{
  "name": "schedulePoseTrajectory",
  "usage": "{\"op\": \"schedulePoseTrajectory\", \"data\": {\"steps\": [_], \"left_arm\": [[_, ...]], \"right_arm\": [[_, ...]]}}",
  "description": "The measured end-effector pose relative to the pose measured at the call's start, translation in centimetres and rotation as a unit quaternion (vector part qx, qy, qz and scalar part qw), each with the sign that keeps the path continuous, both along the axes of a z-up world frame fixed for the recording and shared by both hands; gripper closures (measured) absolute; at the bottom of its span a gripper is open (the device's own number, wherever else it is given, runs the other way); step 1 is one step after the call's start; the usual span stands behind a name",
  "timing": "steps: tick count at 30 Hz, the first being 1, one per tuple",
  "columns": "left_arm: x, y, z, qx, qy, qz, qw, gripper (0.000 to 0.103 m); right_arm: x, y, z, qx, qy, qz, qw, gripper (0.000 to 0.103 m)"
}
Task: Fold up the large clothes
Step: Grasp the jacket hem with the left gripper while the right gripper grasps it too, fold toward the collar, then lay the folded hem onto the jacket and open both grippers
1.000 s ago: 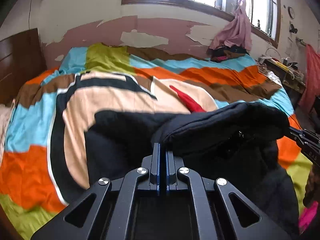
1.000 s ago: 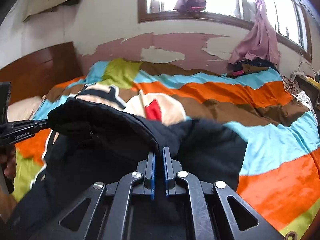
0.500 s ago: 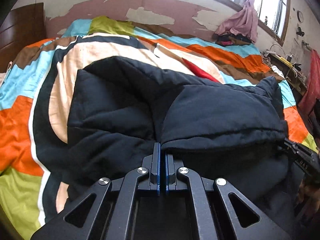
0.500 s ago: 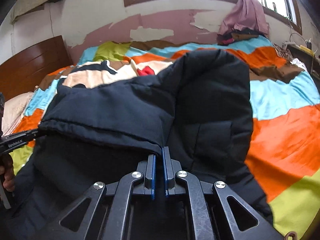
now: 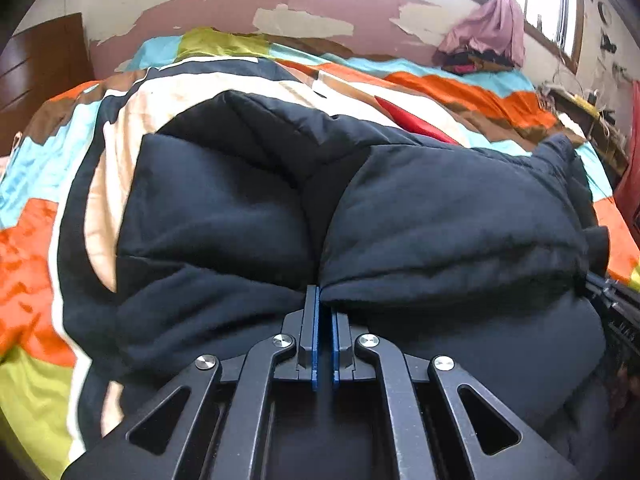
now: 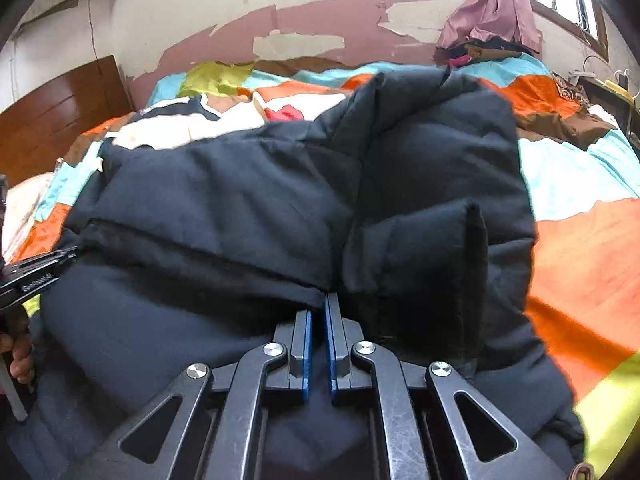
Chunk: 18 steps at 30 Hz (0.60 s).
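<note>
Fingers of the left gripper [image 5: 323, 300] and the right gripper [image 6: 318, 306] stay clenched on one edge of the black padded jacket [image 5: 420, 216]. Raised above the bed a second ago, that edge now lies doubled forward onto the jacket's body, completing this fold across the striped bedspread [image 5: 36, 240].

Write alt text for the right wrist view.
The right gripper, jaws nearly closed, pinches the folded edge of a black puffer jacket on a colourful patchwork bedspread. The left gripper holds the same edge at far left.
</note>
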<state>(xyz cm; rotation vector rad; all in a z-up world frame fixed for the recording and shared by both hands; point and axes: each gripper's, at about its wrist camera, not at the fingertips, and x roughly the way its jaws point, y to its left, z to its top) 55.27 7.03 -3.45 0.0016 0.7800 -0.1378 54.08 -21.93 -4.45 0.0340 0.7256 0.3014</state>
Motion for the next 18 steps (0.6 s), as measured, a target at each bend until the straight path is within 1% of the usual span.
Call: {"op": "schedulePoseTrajectory", "data": {"steps": [1,2,3,5,6,7,9,10,11,12,14,16,17,18], "left_arm": [[-0.3,0.3,0.6,-0.002,0.008,-0.005,0.9999,0.098],[-0.8,0.6,1.1,-0.009,0.010,-0.009,0.9999,0.097],[-1.4,1.0,1.8,-0.028,0.003,-0.015,0.9995,0.097],[-2.3,1.5,3.6,-0.066,-0.026,-0.030,0.9971,0.095],[-2.6,1.6,4.7,-0.075,-0.048,-0.030,0.9956,0.087],[-2.6,1.5,5.7,-0.081,-0.068,-0.027,0.9940,0.075],[-1.8,0.9,7.4,-0.093,-0.092,-0.024,0.9911,0.063],[-0.8,0.3,8.1,-0.098,-0.102,-0.023,0.9897,0.062],[0.2,-0.3,8.5,-0.099,-0.100,-0.025,0.9897,0.062],[1.6,-1.1,8.6,-0.099,-0.089,-0.029,0.9907,0.062],[4.0,-2.5,8.0,-0.087,-0.059,-0.032,0.9939,0.062],[5.8,-3.5,6.8,-0.085,-0.027,-0.051,0.9948,0.062],[6.4,-4.1,5.9,-0.078,-0.012,-0.063,0.9949,0.062],[6.6,-4.6,5.1,-0.061,-0.007,-0.072,0.9955,0.062]], "right_arm": [[-0.4,-0.1,0.5,-0.005,-0.004,0.000,1.000,0.093],[-0.9,-0.4,1.3,-0.008,-0.013,0.001,1.000,0.090],[-1.3,-0.8,2.0,-0.006,-0.022,0.002,1.000,0.086],[-1.8,-1.7,3.9,-0.009,-0.046,0.003,0.999,0.069],[-1.9,-2.0,5.0,-0.011,-0.064,0.004,0.998,0.067],[-1.8,-2.0,5.7,-0.014,-0.076,0.005,0.997,0.063],[-0.5,-1.8,7.4,-0.017,-0.092,0.003,0.996,0.061],[0.5,-1.7,8.2,-0.007,-0.094,0.002,0.996,0.061],[1.5,-1.7,8.7,0.010,-0.094,0.001,0.995,0.061],[2.9,-1.4,9.1,0.034,-0.087,0.005,0.996,0.061],[5.1,-0.7,9.0,0.058,-0.066,0.015,0.996,0.061],[7.0,0.2,8.0,0.087,-0.036,0.035,0.995,0.061],[7.8,0.6,7.1,0.097,-0.013,0.047,0.994,0.061],[8.2,1.0,6.3,0.100,0.003,0.054,0.994,0.061]]}}
